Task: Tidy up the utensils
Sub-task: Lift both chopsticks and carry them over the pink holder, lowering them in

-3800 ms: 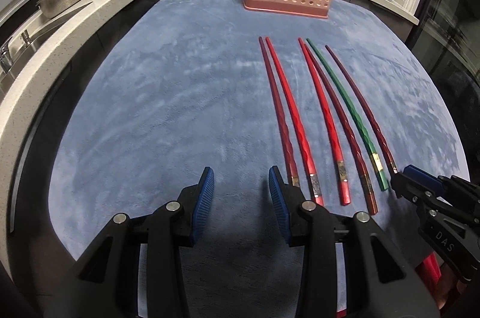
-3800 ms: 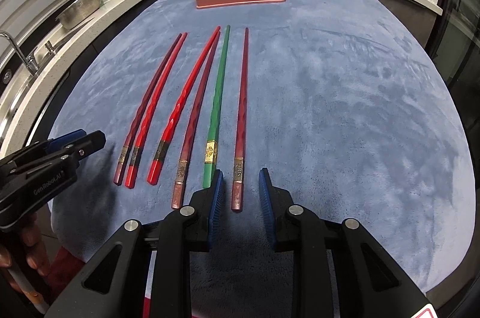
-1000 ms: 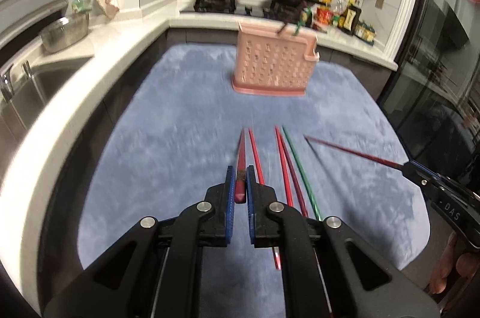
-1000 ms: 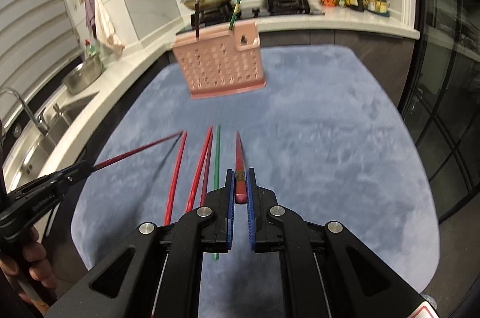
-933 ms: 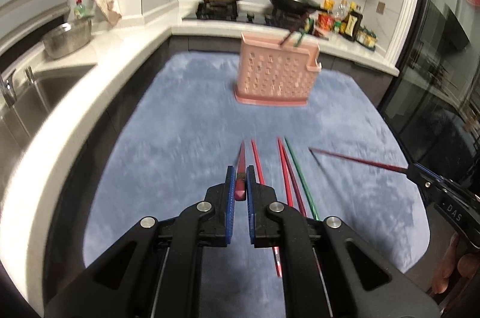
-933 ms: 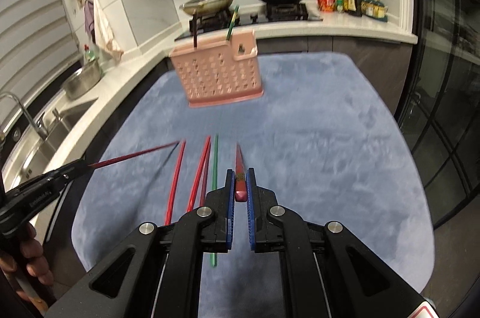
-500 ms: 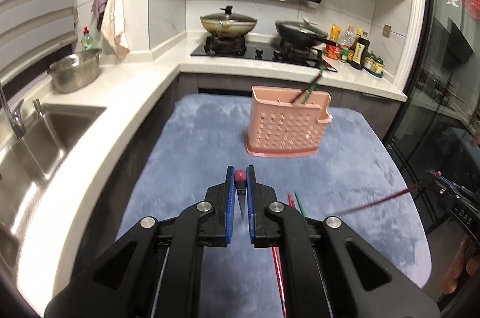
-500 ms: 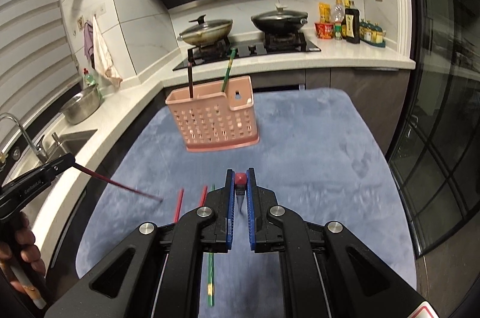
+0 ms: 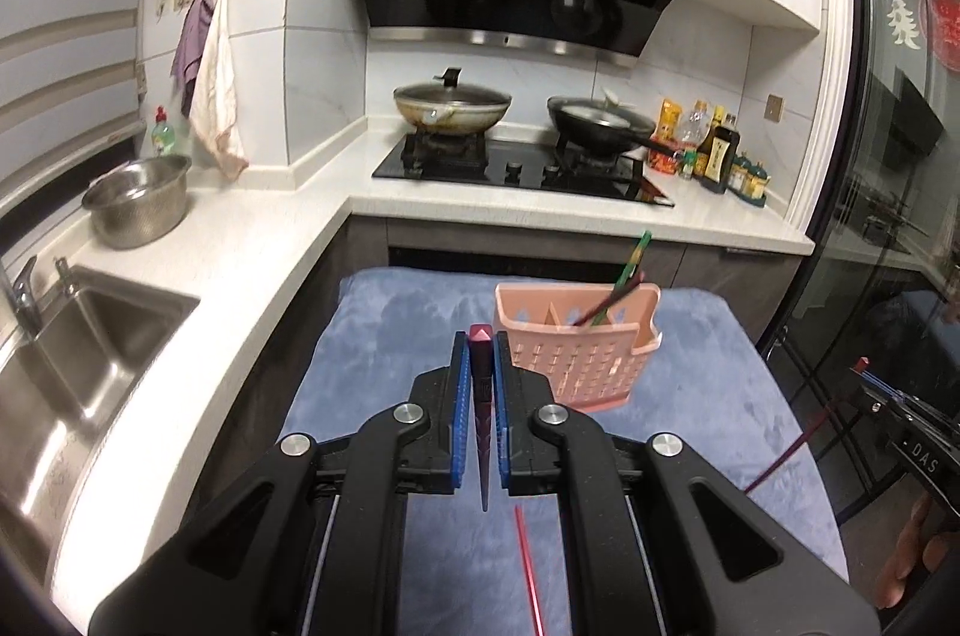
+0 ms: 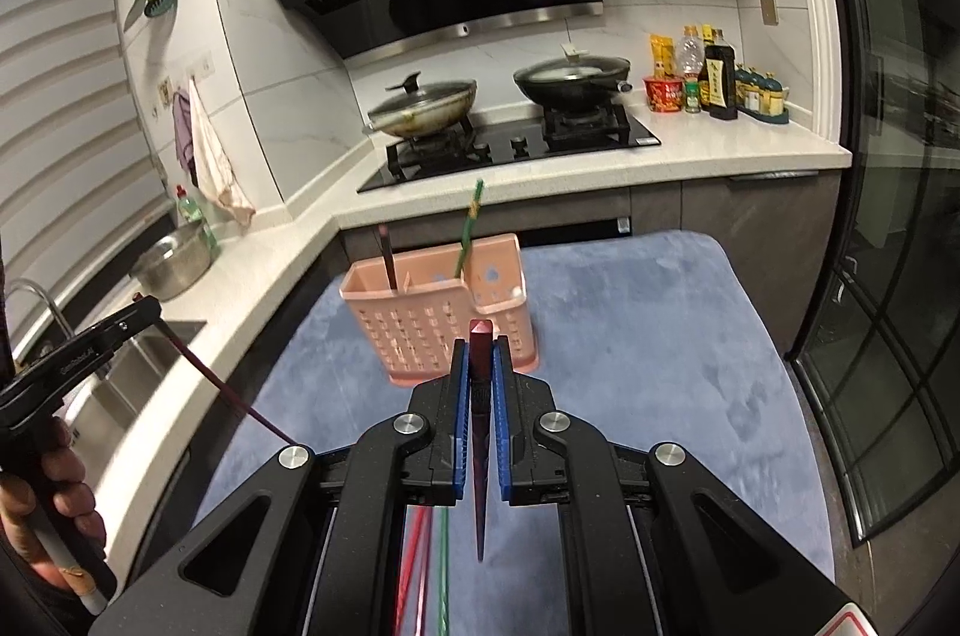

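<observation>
Currently the left gripper [image 9: 480,377] is clamped on a dark red chopstick [image 9: 482,420]; the blue pads [image 9: 460,414] press both sides of its thick end, and the thin tip hangs down below the jaws, clear of the blue mat [image 9: 384,330]; the pink utensil basket [image 9: 576,345] stands on that mat just beyond and to the right of this gripper's tips. Likewise the right gripper [image 10: 480,372] is closed tight on a second dark red chopstick [image 10: 480,432], thick end up, point down; from this view the basket [image 10: 432,318] sits directly behind the fingertips. Inside the basket a green chopstick [image 10: 469,228] leans in the right compartment and a dark chopstick [image 10: 387,258] stands in the left one. Nearer than the basket, red chopsticks [image 10: 414,564] and another green chopstick [image 10: 444,570] lie on the mat beneath the right gripper; one red chopstick [image 9: 528,570] shows under the left gripper. Behind the basket runs the white counter [image 9: 540,210] with two pans on the hob; left of the basket lies the sink [image 9: 78,336].
</observation>
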`<action>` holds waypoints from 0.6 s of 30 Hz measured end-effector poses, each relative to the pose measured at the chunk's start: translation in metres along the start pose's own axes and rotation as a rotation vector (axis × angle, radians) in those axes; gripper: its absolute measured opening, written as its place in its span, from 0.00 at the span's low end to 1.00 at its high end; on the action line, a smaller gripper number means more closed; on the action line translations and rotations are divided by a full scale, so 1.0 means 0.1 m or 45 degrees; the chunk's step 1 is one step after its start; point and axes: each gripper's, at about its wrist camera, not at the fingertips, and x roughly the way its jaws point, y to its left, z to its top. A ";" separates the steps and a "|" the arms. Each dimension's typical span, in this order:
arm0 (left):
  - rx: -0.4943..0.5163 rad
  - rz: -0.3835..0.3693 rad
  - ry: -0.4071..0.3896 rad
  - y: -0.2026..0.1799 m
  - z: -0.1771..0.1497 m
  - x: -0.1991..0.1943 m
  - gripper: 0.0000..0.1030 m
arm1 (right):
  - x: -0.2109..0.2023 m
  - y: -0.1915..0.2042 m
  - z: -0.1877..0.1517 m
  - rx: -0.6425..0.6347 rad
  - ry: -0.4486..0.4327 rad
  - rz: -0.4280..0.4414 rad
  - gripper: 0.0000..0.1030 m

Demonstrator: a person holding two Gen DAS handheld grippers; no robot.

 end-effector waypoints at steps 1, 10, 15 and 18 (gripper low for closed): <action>0.000 -0.005 -0.005 -0.02 0.05 0.01 0.07 | 0.01 0.01 0.05 -0.001 -0.006 0.006 0.07; 0.002 -0.033 -0.122 -0.16 0.66 0.09 0.07 | 0.17 0.07 0.79 0.033 -0.122 0.109 0.07; 0.013 -0.036 -0.200 -0.24 1.02 0.18 0.07 | 0.30 0.09 1.17 0.038 -0.197 0.124 0.07; -0.013 -0.065 -0.235 -0.26 1.21 0.28 0.07 | 0.43 0.09 1.39 0.046 -0.238 0.120 0.07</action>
